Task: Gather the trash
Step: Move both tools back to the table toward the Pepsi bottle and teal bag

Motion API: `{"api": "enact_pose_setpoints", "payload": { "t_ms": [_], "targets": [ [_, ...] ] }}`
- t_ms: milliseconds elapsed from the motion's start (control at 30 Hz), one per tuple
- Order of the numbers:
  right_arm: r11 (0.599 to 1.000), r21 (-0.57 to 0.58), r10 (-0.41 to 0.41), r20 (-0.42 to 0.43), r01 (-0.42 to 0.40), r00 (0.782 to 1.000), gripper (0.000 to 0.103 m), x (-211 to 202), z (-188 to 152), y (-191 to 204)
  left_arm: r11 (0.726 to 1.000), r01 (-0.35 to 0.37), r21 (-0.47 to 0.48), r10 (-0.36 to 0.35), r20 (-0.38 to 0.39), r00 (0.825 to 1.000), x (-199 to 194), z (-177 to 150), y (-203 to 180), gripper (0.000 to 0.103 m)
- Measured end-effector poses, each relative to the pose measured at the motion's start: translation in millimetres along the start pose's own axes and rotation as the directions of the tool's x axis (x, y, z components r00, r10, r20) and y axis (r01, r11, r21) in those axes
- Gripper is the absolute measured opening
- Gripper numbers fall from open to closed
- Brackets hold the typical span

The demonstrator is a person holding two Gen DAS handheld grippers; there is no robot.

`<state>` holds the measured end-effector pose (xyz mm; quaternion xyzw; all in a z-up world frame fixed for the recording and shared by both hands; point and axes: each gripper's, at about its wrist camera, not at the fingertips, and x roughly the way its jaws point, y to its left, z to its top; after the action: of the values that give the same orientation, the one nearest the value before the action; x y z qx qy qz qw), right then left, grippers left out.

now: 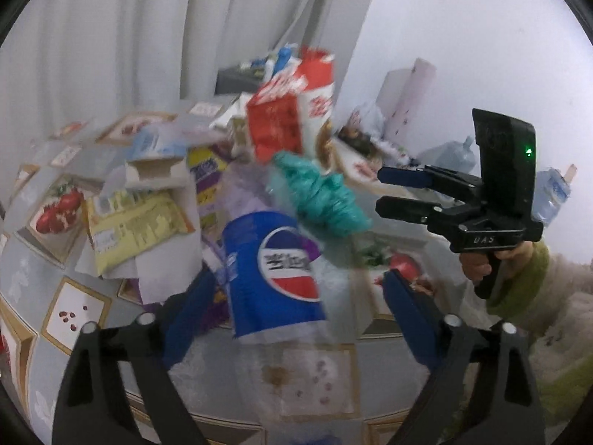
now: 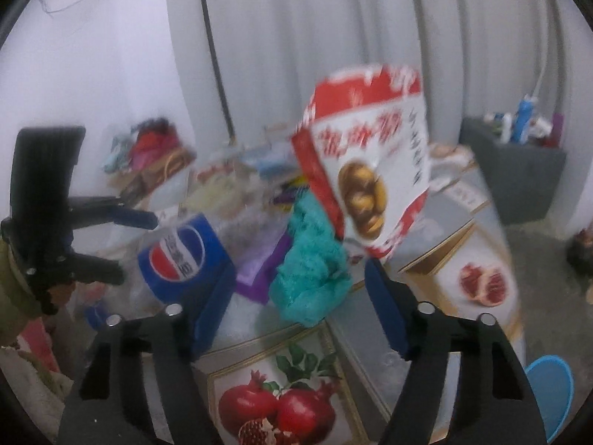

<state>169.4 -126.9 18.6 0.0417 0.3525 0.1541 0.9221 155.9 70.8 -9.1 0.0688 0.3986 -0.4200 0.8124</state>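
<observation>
A heap of litter covers the table [image 1: 33, 285], which wears a pomegranate-print cloth. Nearest the front edge lies a Pepsi bottle [image 1: 274, 270], clear plastic with a blue label, seemingly on its side with its long axis running from the front edge back into the heap; which end holds the cap cannot be told through the blur. It looks empty, so light, smooth and easily dented, and best taken across the labelled middle. Just beside it sits a teal bag [image 1: 318, 193], crumpled, soft and nearly weightless, fit to be pinched anywhere on its bulk. Behind both stands a red-and-white carton [image 2: 367, 170], tilted, stiff but light. The left gripper [image 1: 296, 319] has its jaws wide on either side of the bottle, not pressing it. The right gripper [image 2: 296, 315] has jaws somewhat narrower, flanking the bag without gripping it.
</observation>
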Motion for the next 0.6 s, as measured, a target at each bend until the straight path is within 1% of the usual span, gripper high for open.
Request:
{"api": "enact_pose_setpoints", "payload": {
  "t_ms": [67, 233, 267, 333, 367, 467, 600],
  "targets": [
    [1.000, 0.009, 0.013, -0.031, -0.012, 0.999, 0.059, 6, -4, -1, 1.000, -0.004, -0.024, 0.004, -0.026, 1.000, 8, 0, 6, 0.081],
    [0.999, 0.034, 0.028, -0.080, -0.026, 0.996, 0.053, 19, -9, -4, 0.999, 0.012, -0.048, -0.014, -0.048, 0.999, 17, -1, 12, 0.074],
    [0.998, 0.046, 0.037, -0.090, -0.033, 0.995, 0.050, 21, -9, -5, 0.998, 0.011, -0.056, -0.014, -0.055, 0.998, 19, -1, 13, 0.073],
    [0.997, 0.064, 0.048, -0.097, -0.042, 0.994, 0.050, 21, -9, -10, 0.998, 0.005, -0.068, -0.010, -0.073, 0.997, 23, -2, 16, 0.066],
    [0.997, 0.071, 0.050, -0.099, -0.043, 0.994, 0.049, 22, -9, -11, 0.997, -0.004, -0.078, -0.003, -0.085, 0.996, 26, -3, 17, 0.065],
    [0.996, 0.080, 0.052, -0.104, -0.044, 0.993, 0.046, 20, -11, -12, 0.995, 0.002, -0.102, -0.012, -0.098, 0.995, 29, -3, 19, 0.064],
    [0.996, 0.081, 0.050, -0.119, -0.040, 0.992, 0.041, 19, -12, -11, 0.996, -0.021, -0.082, 0.012, -0.103, 0.995, 31, -4, 12, 0.063]
  ]
}}
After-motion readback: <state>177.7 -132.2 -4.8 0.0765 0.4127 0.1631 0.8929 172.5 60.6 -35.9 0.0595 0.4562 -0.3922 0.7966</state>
